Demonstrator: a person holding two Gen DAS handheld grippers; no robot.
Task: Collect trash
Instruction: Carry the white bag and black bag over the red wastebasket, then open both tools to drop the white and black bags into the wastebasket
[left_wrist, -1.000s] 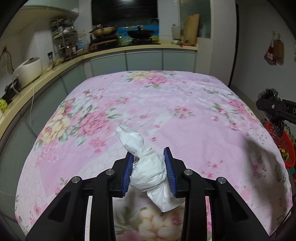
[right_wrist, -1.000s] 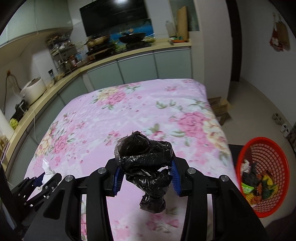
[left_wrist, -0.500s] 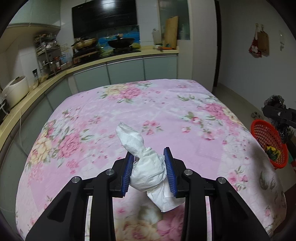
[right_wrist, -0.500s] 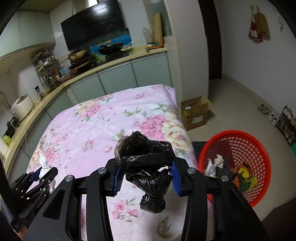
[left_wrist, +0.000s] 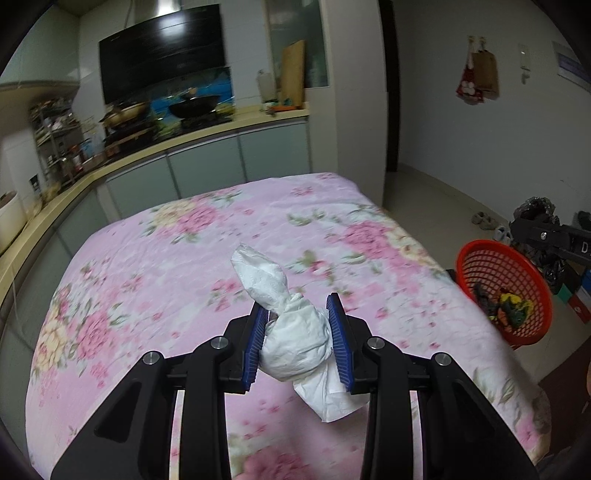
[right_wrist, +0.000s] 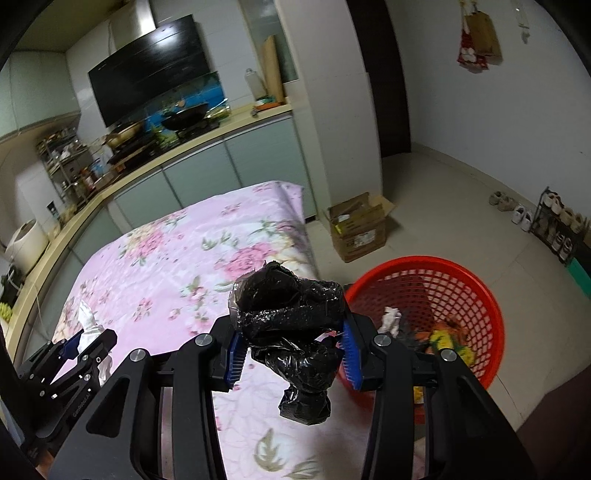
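Observation:
My left gripper (left_wrist: 297, 343) is shut on a crumpled white paper wad (left_wrist: 295, 334), held above the pink floral cloth (left_wrist: 184, 266). My right gripper (right_wrist: 291, 347) is shut on a crumpled black plastic bag (right_wrist: 291, 325), at the cloth's right edge beside a red mesh basket (right_wrist: 461, 280) on the floor. The basket (left_wrist: 476, 258) holds several scraps of trash. In the right wrist view the left gripper (right_wrist: 79, 341) appears at lower left with the white wad (right_wrist: 86, 321). In the left wrist view the right gripper's black arm (left_wrist: 546, 232) and its bag (left_wrist: 535, 206) show at the right edge.
A cardboard box (right_wrist: 360, 229) stands on the tiled floor past the cloth's corner. A shoe rack (right_wrist: 561, 225) lines the right wall. A kitchen counter (left_wrist: 207, 136) with pans runs behind the cloth. A rice cooker (right_wrist: 27, 240) sits at far left.
Both grippers have swung to the right, each still gripping its trash. The red basket has come much nearer and larger in both views.

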